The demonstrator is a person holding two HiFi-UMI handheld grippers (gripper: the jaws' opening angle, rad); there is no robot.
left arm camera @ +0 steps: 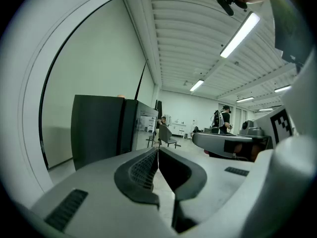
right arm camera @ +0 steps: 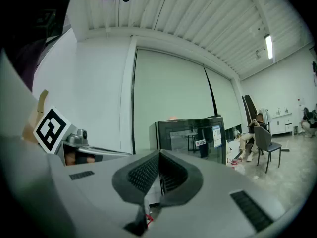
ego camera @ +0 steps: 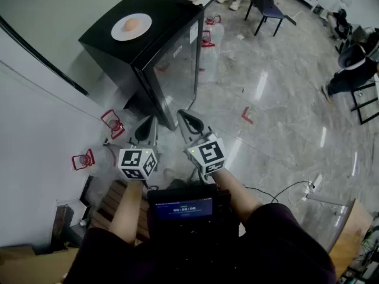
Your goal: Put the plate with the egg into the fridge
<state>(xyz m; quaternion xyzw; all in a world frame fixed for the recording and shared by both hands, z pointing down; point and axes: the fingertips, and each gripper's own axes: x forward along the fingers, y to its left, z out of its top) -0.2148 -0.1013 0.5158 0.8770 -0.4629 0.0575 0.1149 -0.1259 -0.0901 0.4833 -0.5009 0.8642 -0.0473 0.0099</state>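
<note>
Plate (ego camera: 131,26) with egg (ego camera: 132,23): set on top of fridge (ego camera: 155,58), door shut | left gripper (ego camera: 145,128), right gripper (ego camera: 189,123): both clenched, nothing grasped, held short of fridge front | nearby: red-handled bottles (ego camera: 112,123) by wall, chair (ego camera: 265,2) beyond | plate shown by head view only; glass door face shown by right gripper view

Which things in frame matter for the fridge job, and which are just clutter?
Job: plate, egg on it, fridge with its door shut, left gripper and right gripper, jaws shut and empty.
Clutter: red-handled jugs, chair, red floor mark, cable.
</note>
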